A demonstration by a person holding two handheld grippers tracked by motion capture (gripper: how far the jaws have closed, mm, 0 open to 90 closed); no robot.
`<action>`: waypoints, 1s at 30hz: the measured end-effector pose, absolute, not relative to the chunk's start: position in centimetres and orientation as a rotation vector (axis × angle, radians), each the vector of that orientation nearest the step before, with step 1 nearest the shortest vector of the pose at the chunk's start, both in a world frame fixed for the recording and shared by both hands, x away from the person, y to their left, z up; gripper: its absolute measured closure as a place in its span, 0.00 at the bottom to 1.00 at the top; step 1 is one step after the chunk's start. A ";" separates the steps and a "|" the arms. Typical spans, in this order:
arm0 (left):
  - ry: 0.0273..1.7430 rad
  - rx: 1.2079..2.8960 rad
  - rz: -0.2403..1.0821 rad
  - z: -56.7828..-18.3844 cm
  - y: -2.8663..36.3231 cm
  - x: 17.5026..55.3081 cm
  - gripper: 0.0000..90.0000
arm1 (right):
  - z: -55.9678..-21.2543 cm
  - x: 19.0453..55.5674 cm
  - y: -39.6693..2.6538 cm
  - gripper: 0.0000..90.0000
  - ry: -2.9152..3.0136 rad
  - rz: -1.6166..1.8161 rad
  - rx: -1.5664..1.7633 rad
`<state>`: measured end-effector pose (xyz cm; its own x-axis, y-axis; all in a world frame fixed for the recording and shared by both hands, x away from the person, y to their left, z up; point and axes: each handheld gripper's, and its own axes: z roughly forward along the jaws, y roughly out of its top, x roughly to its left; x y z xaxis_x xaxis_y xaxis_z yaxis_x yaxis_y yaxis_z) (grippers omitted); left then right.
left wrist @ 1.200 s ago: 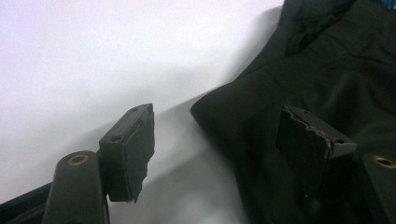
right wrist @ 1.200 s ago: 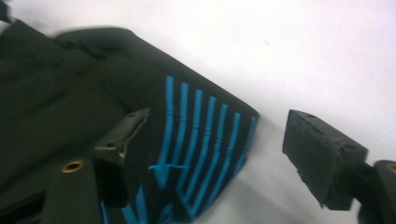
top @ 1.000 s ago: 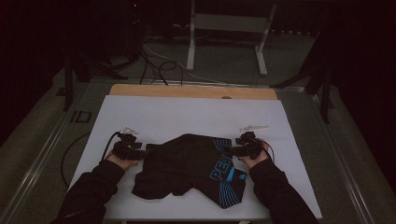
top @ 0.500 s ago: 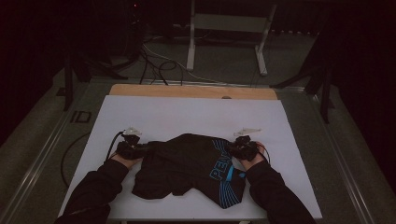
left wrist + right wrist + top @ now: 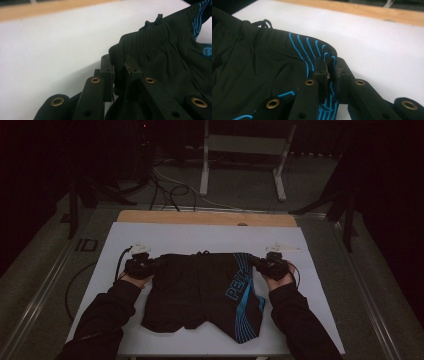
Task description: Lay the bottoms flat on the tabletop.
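Black shorts (image 5: 200,292) with blue stripes, spread flat near front edge of white desk (image 5: 210,237). Left claw (image 5: 119,72) just closed, clamped on left waistband corner; right claw (image 5: 329,72) just closed, clamped on right, blue-striped waistband corner. Waistband toward desk's far edge, legs toward front edge.

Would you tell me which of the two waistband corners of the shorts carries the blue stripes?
The corner pinched by the right gripper: curved blue stripes run across the shorts there, while the corner held in the left gripper is plain black ribbed fabric.
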<state>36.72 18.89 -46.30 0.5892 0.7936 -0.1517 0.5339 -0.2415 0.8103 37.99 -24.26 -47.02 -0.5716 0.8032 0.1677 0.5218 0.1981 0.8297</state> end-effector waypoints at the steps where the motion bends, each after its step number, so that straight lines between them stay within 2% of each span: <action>1: 1.064 1.921 0.365 -46.3 18.9 36.7 0.90 | -46.8 38.2 -24.4 0.92 2.169 1.312 1.244; 11: 1.042 1.896 0.462 -45.2 17.6 39.9 0.90 | -45.5 40.2 -25.0 0.91 2.117 1.333 1.310; 30: 1.108 1.943 0.469 -47.3 16.0 44.0 0.89 | -47.0 45.4 -24.4 0.91 2.103 1.187 1.441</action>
<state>43.97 16.04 -47.33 0.5415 0.8371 -0.0778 0.5271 -0.2660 0.8071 45.41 -24.38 -47.01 -0.4349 0.8825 0.1789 0.6094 0.1422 0.7800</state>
